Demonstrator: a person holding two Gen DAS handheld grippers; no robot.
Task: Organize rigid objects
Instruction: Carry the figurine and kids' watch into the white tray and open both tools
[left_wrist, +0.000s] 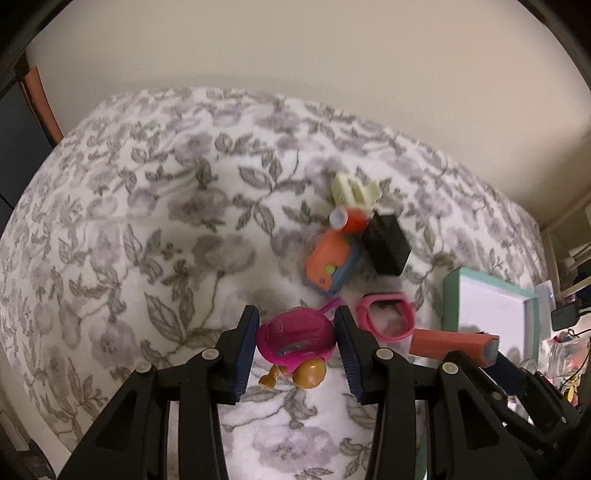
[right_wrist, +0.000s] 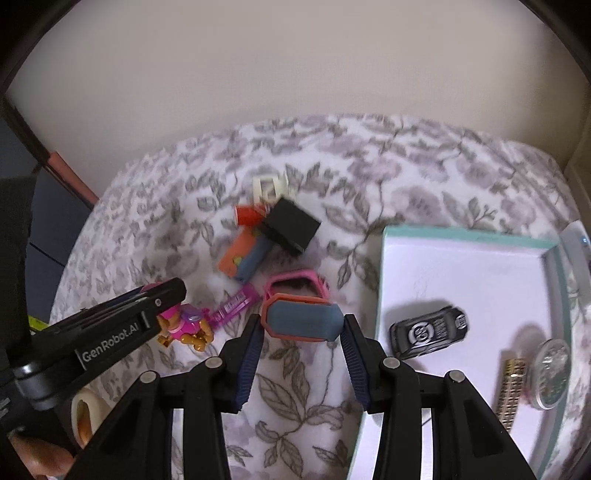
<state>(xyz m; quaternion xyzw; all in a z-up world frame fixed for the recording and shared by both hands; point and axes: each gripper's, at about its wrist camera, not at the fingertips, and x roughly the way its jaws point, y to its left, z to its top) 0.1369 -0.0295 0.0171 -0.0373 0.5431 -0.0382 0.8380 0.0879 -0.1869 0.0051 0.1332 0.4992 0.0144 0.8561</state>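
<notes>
My left gripper (left_wrist: 295, 332) has its jaws around a pink toy dog figure (left_wrist: 295, 338) on a floral blanket; whether the pads press it is unclear. It also shows in the right wrist view (right_wrist: 184, 325), with the left gripper (right_wrist: 162, 299) over it. My right gripper (right_wrist: 301, 328) is shut on an orange and blue block (right_wrist: 301, 319), which also shows in the left wrist view (left_wrist: 454, 345). A teal-rimmed white box (right_wrist: 465, 236) at right holds a black toy car (right_wrist: 428, 330), a silver round object (right_wrist: 552, 373) and a gold strap (right_wrist: 511, 391).
On the blanket lie pink glasses (left_wrist: 386, 317), an orange and blue toy (left_wrist: 328, 264), a black box (left_wrist: 386, 243), a red piece (left_wrist: 356, 221), a cream clip (left_wrist: 354, 190) and a purple stick (right_wrist: 234, 304). A wall stands behind. Clutter sits at far right.
</notes>
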